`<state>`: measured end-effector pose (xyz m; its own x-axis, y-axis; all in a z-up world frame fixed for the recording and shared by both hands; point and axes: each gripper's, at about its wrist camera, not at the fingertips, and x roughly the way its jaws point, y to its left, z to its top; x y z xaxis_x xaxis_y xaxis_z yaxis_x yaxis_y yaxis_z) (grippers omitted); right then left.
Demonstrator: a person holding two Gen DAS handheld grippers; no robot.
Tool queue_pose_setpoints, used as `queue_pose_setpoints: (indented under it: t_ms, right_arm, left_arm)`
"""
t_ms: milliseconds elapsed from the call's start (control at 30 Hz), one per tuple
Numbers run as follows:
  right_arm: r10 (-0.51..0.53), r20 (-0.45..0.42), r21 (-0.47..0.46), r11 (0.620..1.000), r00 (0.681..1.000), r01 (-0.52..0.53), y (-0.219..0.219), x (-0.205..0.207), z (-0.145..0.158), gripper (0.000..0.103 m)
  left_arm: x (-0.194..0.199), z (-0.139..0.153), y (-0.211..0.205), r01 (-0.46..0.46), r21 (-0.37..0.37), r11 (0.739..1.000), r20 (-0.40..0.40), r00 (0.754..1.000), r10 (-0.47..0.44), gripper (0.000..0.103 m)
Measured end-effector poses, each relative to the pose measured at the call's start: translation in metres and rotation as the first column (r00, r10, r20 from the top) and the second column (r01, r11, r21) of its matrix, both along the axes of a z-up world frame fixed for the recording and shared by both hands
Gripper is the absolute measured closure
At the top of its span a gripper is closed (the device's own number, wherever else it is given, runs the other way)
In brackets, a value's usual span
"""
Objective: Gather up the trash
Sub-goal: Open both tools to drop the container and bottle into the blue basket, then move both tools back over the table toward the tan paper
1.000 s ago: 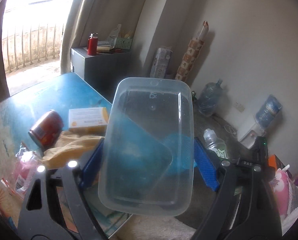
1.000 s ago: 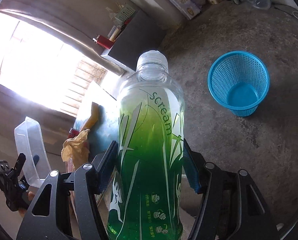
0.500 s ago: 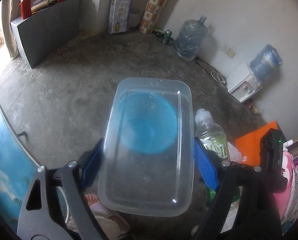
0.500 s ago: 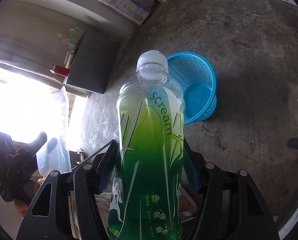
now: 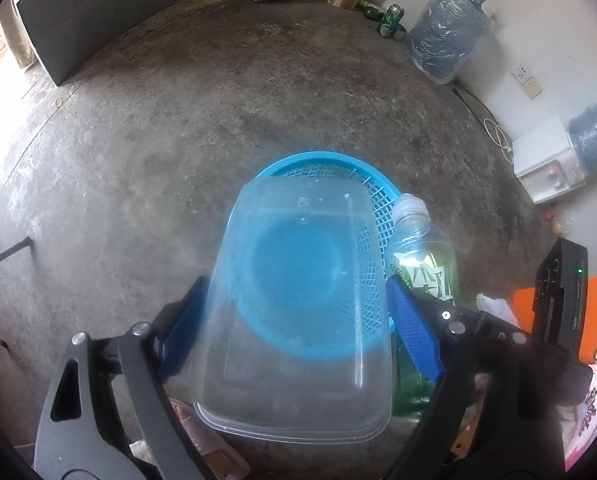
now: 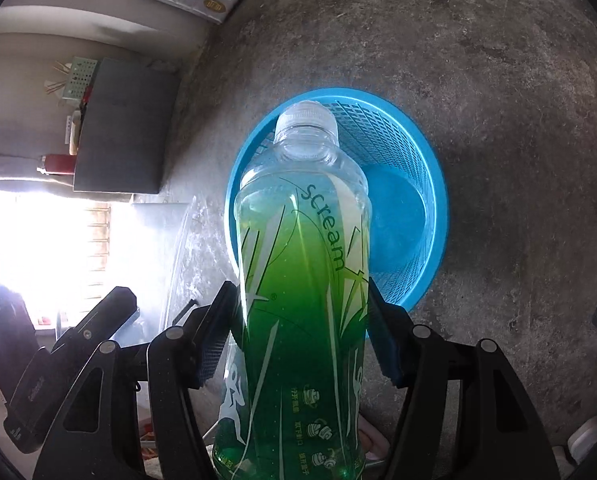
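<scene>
The basket [image 5: 372, 200] mouth lies open below, though the tub [image 5: 294, 316] in the left gripper [image 5: 294, 322] covers most of it and the bottle [image 6: 302, 280] in the right gripper [image 6: 302, 334] crowds its right rim. Bare floor [image 5: 158, 128] spreads far and left (wide room there). A water jug [image 5: 444, 36] and cans [image 5: 390, 20] line the far wall; a cabinet [image 5: 98, 12] blocks the far left.

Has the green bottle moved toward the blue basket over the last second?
Yes. The green bottle, shut in the right tool, now overlaps the blue basket on the floor; earlier the basket lay off to its right.
</scene>
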<state>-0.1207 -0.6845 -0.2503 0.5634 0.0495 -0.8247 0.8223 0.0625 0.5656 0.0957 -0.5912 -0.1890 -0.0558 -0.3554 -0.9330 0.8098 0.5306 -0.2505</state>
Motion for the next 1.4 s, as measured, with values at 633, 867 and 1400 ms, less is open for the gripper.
queue_pose_setpoints:
  t_ms: [633,867,1400]
  right_arm:
    - [0.025,-0.055,-0.116,0.993,0.998,-0.031,0.014,-0.025,0.017,0.041]
    - [0.025,-0.045,-0.201,0.979,0.999,-0.033,0.056,-0.064,0.058,0.041]
    - [0.126,-0.255,-0.566,0.784,0.959,-0.254,0.182,-0.064,0.190,0.014]
  left_arm:
    - [-0.004,0.057,0.037,0.034,-0.154,0.987,0.013,0.999,-0.033,0.019]
    - [-0.020,0.108,0.069,0.054,-0.245,0.968,0.019,0.999,-0.051,0.019]
    - [-0.067,0.208,0.240,0.090,-0.361,0.928,0.160,0.987,-0.033,0.015]
